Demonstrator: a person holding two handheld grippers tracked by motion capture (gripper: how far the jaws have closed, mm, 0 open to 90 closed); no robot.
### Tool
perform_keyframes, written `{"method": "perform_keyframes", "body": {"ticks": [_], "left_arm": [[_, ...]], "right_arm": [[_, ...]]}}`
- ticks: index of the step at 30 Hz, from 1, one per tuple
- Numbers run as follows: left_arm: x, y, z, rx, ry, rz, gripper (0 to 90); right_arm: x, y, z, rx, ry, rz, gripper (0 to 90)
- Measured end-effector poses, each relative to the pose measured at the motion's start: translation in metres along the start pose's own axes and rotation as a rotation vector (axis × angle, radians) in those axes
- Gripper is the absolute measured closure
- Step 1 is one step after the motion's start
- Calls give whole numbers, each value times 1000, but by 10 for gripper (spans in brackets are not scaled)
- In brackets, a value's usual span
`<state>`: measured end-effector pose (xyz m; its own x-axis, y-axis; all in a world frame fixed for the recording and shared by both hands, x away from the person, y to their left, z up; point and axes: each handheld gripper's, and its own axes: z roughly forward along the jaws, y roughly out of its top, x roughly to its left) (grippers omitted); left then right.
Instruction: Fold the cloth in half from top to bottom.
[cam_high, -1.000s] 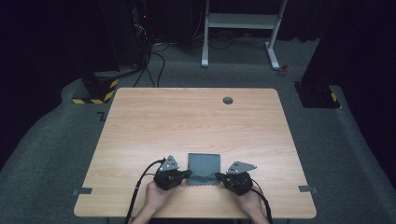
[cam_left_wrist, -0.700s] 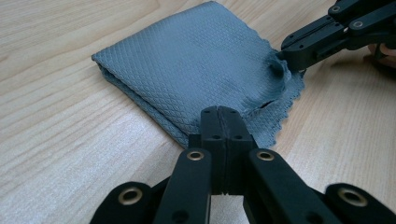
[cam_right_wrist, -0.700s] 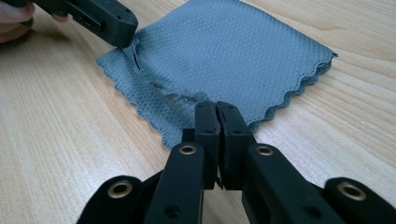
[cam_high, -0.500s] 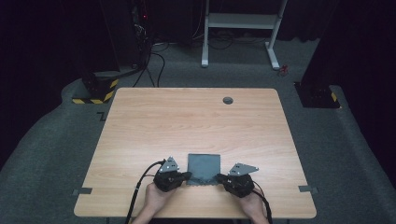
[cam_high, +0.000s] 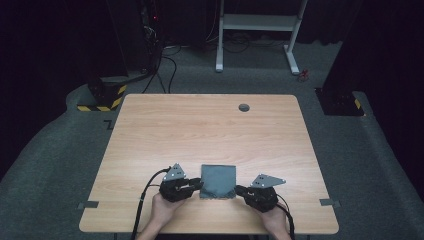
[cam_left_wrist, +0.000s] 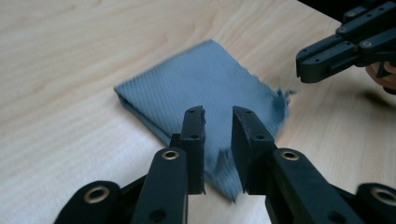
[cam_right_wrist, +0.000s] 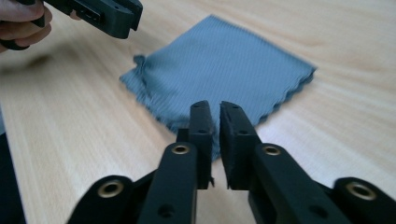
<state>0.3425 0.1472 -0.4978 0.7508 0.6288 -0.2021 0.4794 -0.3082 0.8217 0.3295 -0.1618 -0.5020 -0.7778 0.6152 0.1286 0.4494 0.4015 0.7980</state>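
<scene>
A folded grey-blue cloth (cam_high: 218, 181) lies flat on the wooden table (cam_high: 200, 130) close to its front edge. My left gripper (cam_high: 197, 186) is at the cloth's near left corner. In the left gripper view its jaws (cam_left_wrist: 218, 112) have just been opening and stand apart above the cloth (cam_left_wrist: 205, 88), with the frayed corner under the gap and not pinched. My right gripper (cam_high: 239, 190) is at the near right corner. Its jaws (cam_right_wrist: 214, 106) have just been closing to a narrow slit over the cloth's (cam_right_wrist: 229, 70) corner, and no fabric is clamped.
A dark round grommet hole (cam_high: 244, 107) sits near the table's far edge. Grey tape tabs (cam_high: 327, 202) mark the front corners. Beyond the table stand a white desk frame (cam_high: 257, 22) and cables on the carpet. Each gripper view shows the other gripper (cam_left_wrist: 336, 51) across the cloth.
Both hands stay at the cloth's near corners and the cloth lies as before; no other movement is visible from above.
</scene>
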Motion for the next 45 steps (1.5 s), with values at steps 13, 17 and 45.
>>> {"method": "perform_keyframes", "body": {"ticks": [13, 17, 45], "left_arm": [[-6, 4, 33, 135, 24, 51, 678], [-9, -2, 29, 149, 16, 57, 668], [-17, -25, 19, 118, 107, 112, 545]], "right_arm": [[4, 10, 31, 74, -24, -41, 854], [6, 5, 27, 82, -26, -51, 827], [19, -9, 26, 102, -76, -132, 695]]}}
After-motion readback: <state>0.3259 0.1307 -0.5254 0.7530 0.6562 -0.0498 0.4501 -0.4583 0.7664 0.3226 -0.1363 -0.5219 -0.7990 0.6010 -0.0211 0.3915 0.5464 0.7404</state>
